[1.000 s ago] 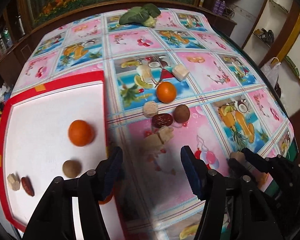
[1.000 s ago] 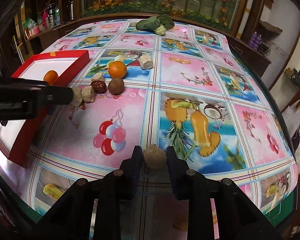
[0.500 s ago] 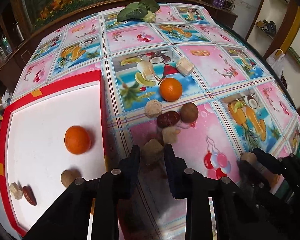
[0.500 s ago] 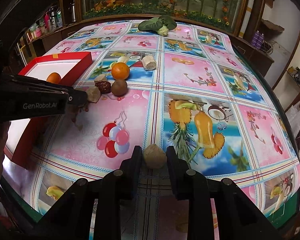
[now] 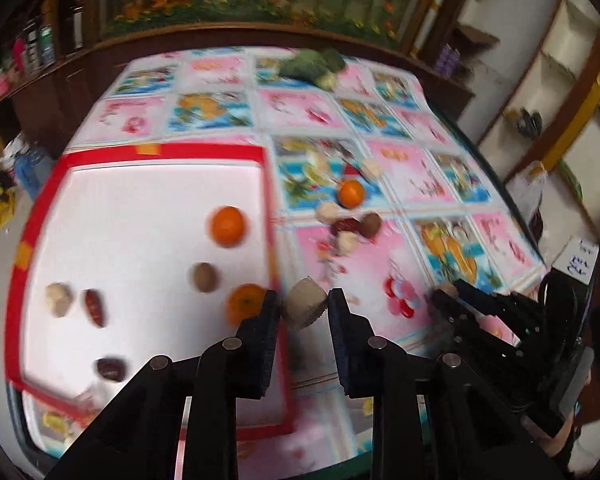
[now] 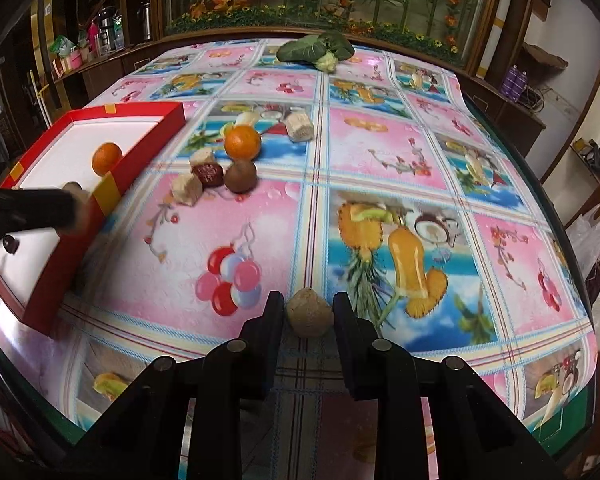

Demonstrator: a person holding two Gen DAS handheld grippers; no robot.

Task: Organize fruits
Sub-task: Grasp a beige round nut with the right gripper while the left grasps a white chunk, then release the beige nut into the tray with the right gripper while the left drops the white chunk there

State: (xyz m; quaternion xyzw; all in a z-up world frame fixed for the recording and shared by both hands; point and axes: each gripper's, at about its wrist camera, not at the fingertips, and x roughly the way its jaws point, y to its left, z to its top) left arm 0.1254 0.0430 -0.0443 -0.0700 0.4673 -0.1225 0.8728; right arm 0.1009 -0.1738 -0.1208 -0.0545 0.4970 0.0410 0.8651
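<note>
My left gripper (image 5: 302, 299) is shut on a beige cube-shaped chunk (image 5: 304, 311), held above the right edge of the red-rimmed white tray (image 5: 204, 151). Inside the tray lie two oranges (image 5: 228, 226), a brown round fruit (image 5: 204, 277), a beige chunk (image 5: 58, 300) and two dark dates (image 5: 95, 307). On the table a third orange (image 6: 242, 142), a date (image 6: 208, 172), a brown fruit (image 6: 240, 176) and beige chunks (image 6: 186, 189) sit in a cluster. Near the table's front edge my right gripper (image 6: 308, 300) is shut on a rounded beige piece (image 6: 309, 314).
A leafy green vegetable (image 6: 316, 50) lies at the far end of the table. Another beige roll (image 6: 300, 127) rests behind the cluster. The colourful tablecloth (image 6: 400, 168) drops off at the right and front edges. Wooden cabinets ring the table.
My left gripper closed on the beige chunk, lifted it and swung left toward the tray. My right gripper stayed put, still gripping its piece.
</note>
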